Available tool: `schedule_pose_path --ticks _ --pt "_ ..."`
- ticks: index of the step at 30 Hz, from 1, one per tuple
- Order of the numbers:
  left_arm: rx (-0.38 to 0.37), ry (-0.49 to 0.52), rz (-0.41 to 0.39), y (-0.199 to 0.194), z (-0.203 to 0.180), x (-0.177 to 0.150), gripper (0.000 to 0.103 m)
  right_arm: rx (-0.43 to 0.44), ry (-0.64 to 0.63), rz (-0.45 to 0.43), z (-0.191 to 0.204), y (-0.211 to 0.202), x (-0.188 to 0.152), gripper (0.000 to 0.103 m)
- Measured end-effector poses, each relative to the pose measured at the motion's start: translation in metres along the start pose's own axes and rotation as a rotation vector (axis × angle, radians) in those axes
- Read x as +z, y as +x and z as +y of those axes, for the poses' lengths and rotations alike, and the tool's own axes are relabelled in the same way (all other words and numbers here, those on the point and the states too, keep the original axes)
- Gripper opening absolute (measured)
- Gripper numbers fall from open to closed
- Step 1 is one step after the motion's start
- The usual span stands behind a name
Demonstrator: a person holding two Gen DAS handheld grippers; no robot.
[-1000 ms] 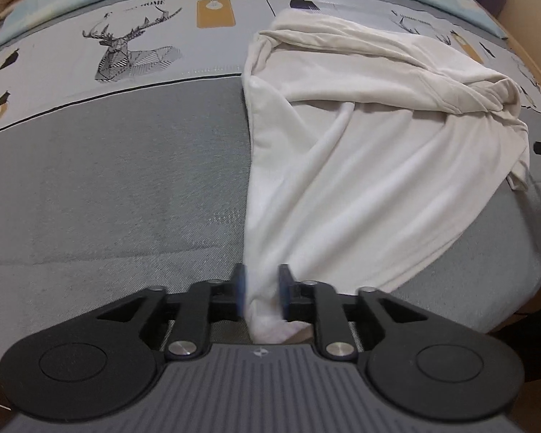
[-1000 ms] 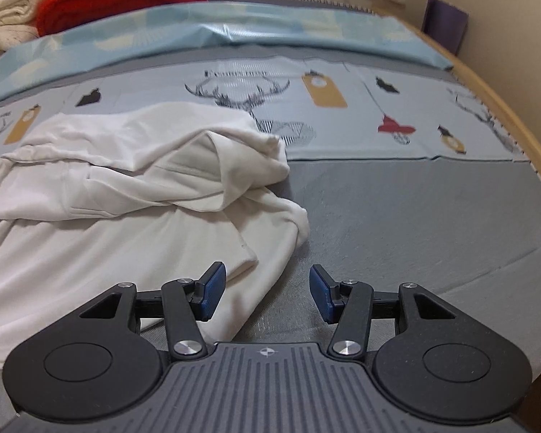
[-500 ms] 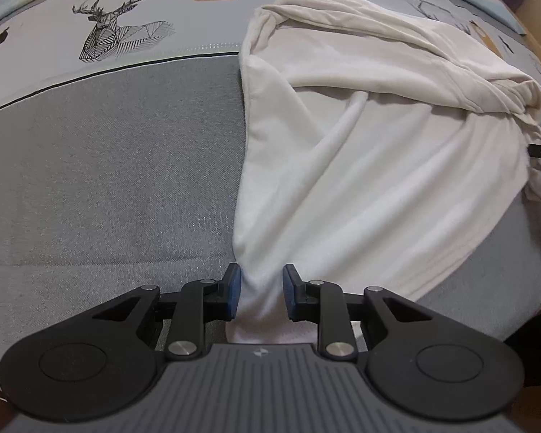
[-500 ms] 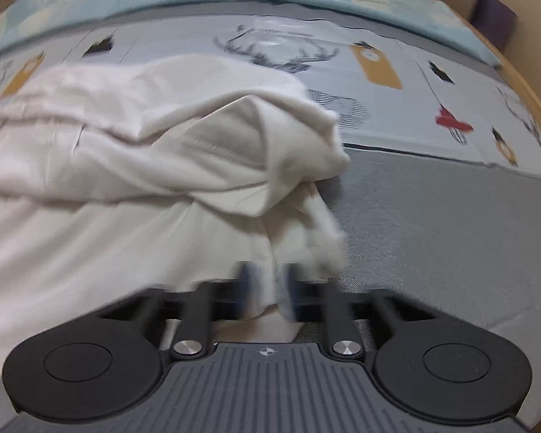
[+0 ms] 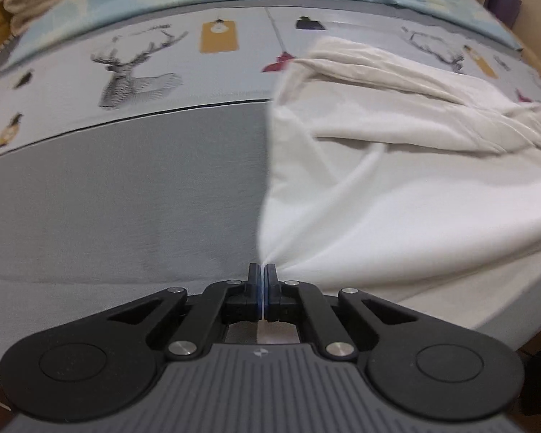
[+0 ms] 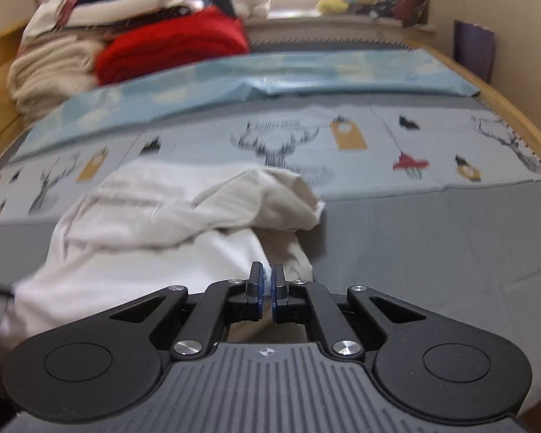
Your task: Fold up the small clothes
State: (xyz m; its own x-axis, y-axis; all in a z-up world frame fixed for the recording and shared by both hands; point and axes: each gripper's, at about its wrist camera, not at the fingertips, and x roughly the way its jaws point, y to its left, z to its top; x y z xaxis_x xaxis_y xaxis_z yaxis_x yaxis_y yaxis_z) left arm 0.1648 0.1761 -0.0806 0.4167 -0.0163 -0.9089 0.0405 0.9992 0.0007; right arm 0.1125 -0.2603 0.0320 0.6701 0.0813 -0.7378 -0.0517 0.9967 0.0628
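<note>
The shirt [image 5: 396, 180] lies crumpled on the bed [image 5: 108, 198], soft, light and limp, so it will sag between holds. The left gripper [image 5: 262, 270] pinches its near left corner and the right gripper [image 6: 267, 281] its near right edge, both clamped on cloth. Bare grey bed on either side gives room to spread it; the bed's near edge is close

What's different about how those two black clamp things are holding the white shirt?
The left gripper pinches a thin, taut point of the white shirt, the cloth fanning out smoothly; the right gripper clamps a thicker, bunched fold of it. The left grips at the shirt's left edge, beside bare grey bedcover; the right grips on its right side, below a crumpled sleeve. Both have just closed and are shut on the same shirt.
</note>
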Motion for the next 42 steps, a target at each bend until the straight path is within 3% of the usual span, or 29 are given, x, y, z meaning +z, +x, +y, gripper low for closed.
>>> schedule_pose_path --ticks 5,7,9,12,16,19,21,23,28,31,34,35,36,37,40,42 --pt "-0.037 0.039 0.085 0.005 0.003 -0.009 0.001 -0.002 -0.061 0.145 -0.011 0.004 -0.025 0.003" --pt "-0.090 0.087 0.129 0.009 -0.004 -0.012 0.002 0.031 -0.107 0.256 -0.008 0.014 -0.038 0.003" --pt "-0.110 0.119 0.109 0.006 -0.009 -0.011 0.007 -0.005 -0.169 0.297 -0.003 0.025 -0.043 0.004" --pt "-0.106 0.084 0.039 -0.002 -0.007 -0.004 0.024 -0.083 -0.118 0.233 -0.010 0.027 -0.031 0.007" --pt "-0.089 0.008 -0.013 -0.006 -0.002 0.009 0.024 -0.082 0.162 0.083 -0.045 0.021 -0.014 0.010" --pt "-0.076 -0.025 -0.038 -0.006 -0.003 0.018 0.024 -0.068 0.264 0.036 -0.052 0.027 -0.009 0.019" --pt "-0.075 -0.042 -0.057 -0.008 -0.005 0.024 0.024 -0.046 0.292 0.022 -0.055 0.035 -0.007 0.039" --pt "-0.084 -0.063 -0.076 -0.008 -0.007 0.031 0.024 -0.048 0.298 0.028 -0.053 0.046 -0.005 0.046" --pt "-0.111 -0.105 -0.109 -0.005 -0.018 0.048 0.024 -0.041 0.284 0.070 -0.039 0.080 0.010 0.050" --pt "-0.133 -0.072 -0.160 -0.009 -0.039 0.060 0.024 -0.053 0.307 0.059 -0.038 0.094 0.021 0.053" --pt "-0.192 0.005 -0.207 -0.009 -0.065 0.080 0.024 -0.059 0.352 0.061 -0.039 0.110 0.031 0.053" --pt "-0.205 0.026 -0.219 -0.007 -0.073 0.087 0.024 -0.068 0.353 0.062 -0.038 0.116 0.034 0.044" --pt "-0.221 0.047 -0.236 -0.006 -0.082 0.097 0.024 -0.068 0.347 0.048 -0.037 0.121 0.038 0.014" --pt "-0.245 0.070 -0.258 -0.004 -0.092 0.108 0.024 -0.057 0.337 0.038 -0.035 0.126 0.041 0.010" --pt "-0.318 0.111 -0.327 0.002 -0.118 0.135 0.024 -0.069 0.300 -0.060 -0.025 0.128 0.053 0.009" --pt "-0.389 0.134 -0.372 0.009 -0.137 0.146 0.030 -0.022 0.277 -0.157 -0.018 0.122 0.062 0.009"
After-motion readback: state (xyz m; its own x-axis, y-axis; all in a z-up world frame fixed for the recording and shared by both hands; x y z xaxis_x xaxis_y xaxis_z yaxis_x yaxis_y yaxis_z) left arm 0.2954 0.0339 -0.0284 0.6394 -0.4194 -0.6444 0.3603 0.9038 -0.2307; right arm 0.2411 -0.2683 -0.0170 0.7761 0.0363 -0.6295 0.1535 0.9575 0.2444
